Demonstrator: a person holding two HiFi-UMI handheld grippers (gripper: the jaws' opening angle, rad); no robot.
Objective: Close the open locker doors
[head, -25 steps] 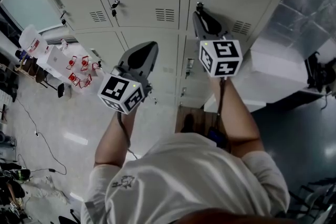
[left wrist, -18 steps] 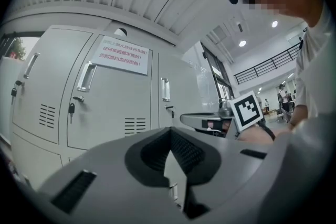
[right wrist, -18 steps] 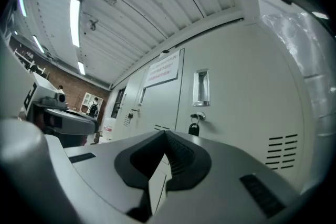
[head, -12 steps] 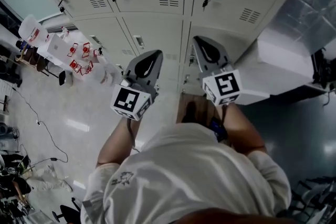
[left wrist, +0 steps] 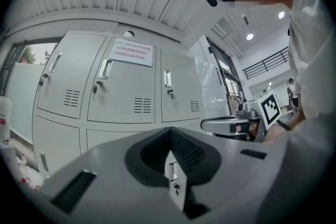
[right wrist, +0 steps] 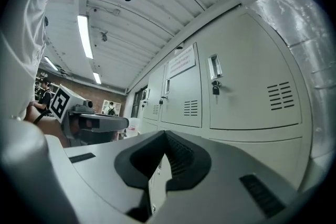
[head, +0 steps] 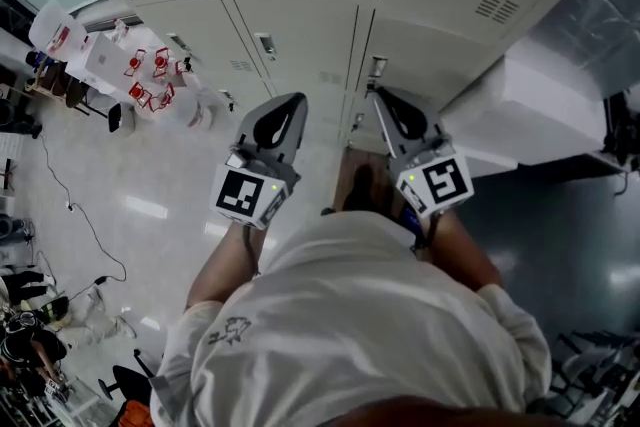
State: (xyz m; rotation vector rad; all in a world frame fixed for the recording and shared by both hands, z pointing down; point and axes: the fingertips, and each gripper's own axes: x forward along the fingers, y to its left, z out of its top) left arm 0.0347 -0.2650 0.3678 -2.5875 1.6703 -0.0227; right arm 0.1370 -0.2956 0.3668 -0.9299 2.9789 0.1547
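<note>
A bank of pale grey lockers fills the top of the head view, each door with a handle, a key and vent slots. Every door that I see lies flush; I cannot tell an open one. My left gripper and right gripper point level at the lower row, side by side. Both are shut with nothing held. In the left gripper view the jaws meet, and a door handle shows through the slit. The right gripper looks the same, close to the lower doors.
A small table with red items stands at the left, with cables on the floor below it. A white block juts out beside the lockers at the right. A notice sheet hangs on an upper door. Brown flooring lies at my feet.
Both grippers have sunk from the upper doors to the lower row. The right one has left the upper door's handle and drawn back towards me.
</note>
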